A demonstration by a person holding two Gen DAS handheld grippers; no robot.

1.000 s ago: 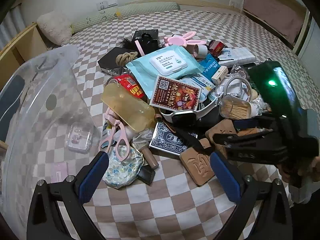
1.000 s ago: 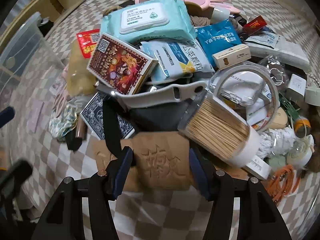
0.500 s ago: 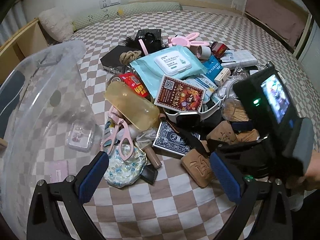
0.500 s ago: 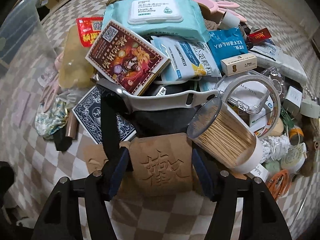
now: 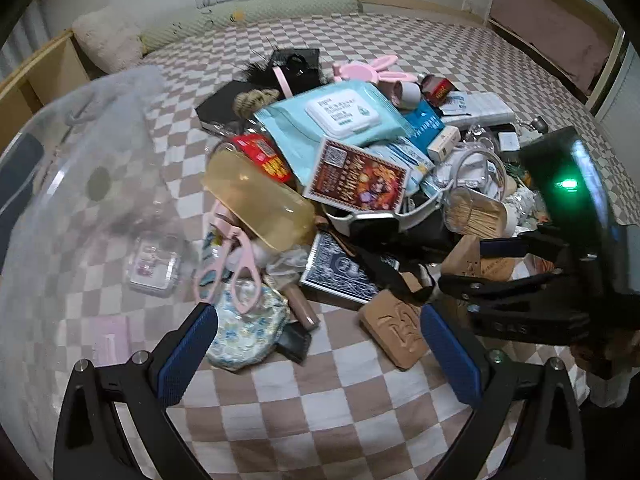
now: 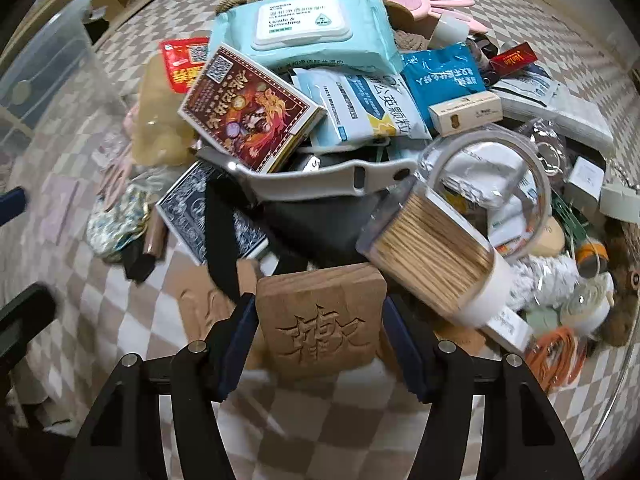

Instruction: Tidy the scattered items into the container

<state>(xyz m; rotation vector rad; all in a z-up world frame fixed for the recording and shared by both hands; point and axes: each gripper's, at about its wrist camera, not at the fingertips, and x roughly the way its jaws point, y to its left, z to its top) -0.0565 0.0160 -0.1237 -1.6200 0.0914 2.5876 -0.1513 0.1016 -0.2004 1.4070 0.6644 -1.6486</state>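
Note:
A pile of small items lies on the checked bedspread [image 5: 320, 396]. My right gripper [image 6: 319, 312] is shut on a carved wooden block [image 6: 320, 320], held slightly above the pile's near edge. In the left wrist view that right gripper [image 5: 480, 266] and the wooden block [image 5: 468, 256] sit at the right. A second carved block [image 5: 396, 328] lies flat on the bed. My left gripper [image 5: 316, 314] hangs open over the pile's front, holding nothing. The clear plastic container [image 5: 60, 160] stands at the left, with a small clear case [image 5: 154, 264] seen through its wall.
The pile holds a wipes pack [image 6: 304, 28], a red card box [image 6: 248, 112], a toothpick jar [image 6: 436, 260], a yellow bottle [image 5: 256, 204], pink scissors [image 5: 236, 264] and a blue card deck [image 5: 340, 272]. A pillow [image 5: 108, 36] lies far left.
My right gripper has closed on the wooden block and raised it off the bed, tilting it more upright. The left gripper has stayed open, with its view shifting only slightly.

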